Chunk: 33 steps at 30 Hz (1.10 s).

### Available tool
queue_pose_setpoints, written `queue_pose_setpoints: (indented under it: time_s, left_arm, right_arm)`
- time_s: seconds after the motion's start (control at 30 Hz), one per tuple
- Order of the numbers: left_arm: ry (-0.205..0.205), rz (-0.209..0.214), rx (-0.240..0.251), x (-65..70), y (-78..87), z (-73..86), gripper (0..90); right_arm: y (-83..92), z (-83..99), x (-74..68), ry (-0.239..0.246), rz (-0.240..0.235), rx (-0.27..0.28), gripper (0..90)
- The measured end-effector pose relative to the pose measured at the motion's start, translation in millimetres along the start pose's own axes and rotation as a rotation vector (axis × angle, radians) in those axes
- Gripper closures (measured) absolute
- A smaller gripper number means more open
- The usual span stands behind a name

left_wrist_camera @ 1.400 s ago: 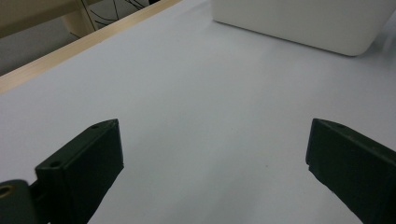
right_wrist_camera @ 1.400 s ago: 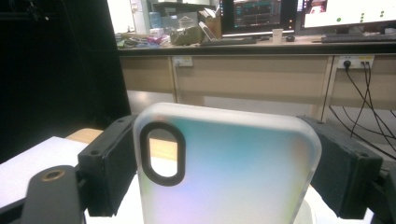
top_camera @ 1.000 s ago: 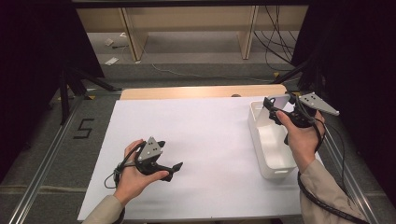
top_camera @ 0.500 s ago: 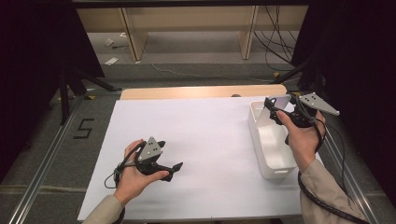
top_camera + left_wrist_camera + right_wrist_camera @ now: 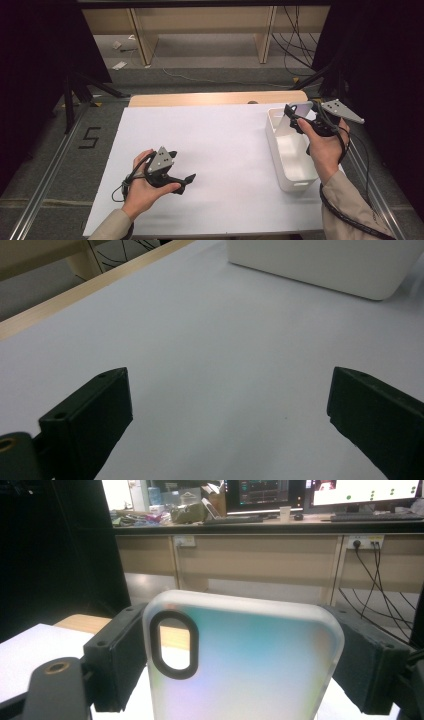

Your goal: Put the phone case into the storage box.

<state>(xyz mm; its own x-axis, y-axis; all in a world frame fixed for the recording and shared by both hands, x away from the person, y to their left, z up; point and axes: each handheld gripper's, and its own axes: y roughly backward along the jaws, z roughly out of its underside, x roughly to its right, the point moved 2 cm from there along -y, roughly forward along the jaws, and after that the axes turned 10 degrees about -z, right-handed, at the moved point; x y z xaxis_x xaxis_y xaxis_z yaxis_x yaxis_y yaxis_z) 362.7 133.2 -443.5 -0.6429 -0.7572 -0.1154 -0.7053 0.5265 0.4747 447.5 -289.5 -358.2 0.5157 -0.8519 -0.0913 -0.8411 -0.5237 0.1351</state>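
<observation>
A translucent white phone case (image 5: 250,665) with a black-ringed camera cutout stands upright between the jaws of my right gripper (image 5: 240,672), which press on its two long edges. From the high view, the right gripper (image 5: 300,114) holds the phone case (image 5: 286,122) above the far end of a white plastic bin (image 5: 290,177) at the table's right side. My left gripper (image 5: 181,166) rests low over the white table top (image 5: 225,145) at the front left. In its own view the left gripper (image 5: 230,410) is open, with bare table between the jaws.
The white bin's side (image 5: 325,265) lies ahead of the left gripper. A wooden strip (image 5: 215,97) runs along the table's far edge. Metal rails (image 5: 45,170) flank the table, and desks with cables (image 5: 300,45) stand beyond.
</observation>
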Motion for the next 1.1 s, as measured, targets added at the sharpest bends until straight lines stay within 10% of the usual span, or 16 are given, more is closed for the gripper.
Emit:
queue_pose_setpoints:
  time_s: [1.1]
  left_arm:
    - [0.001, -0.002, 0.000, -0.1, 0.0, 0.0, 3.6]
  right_arm:
    - [1.0, 1.4, 3.9, 0.001, 0.020, -0.017, 18.3]
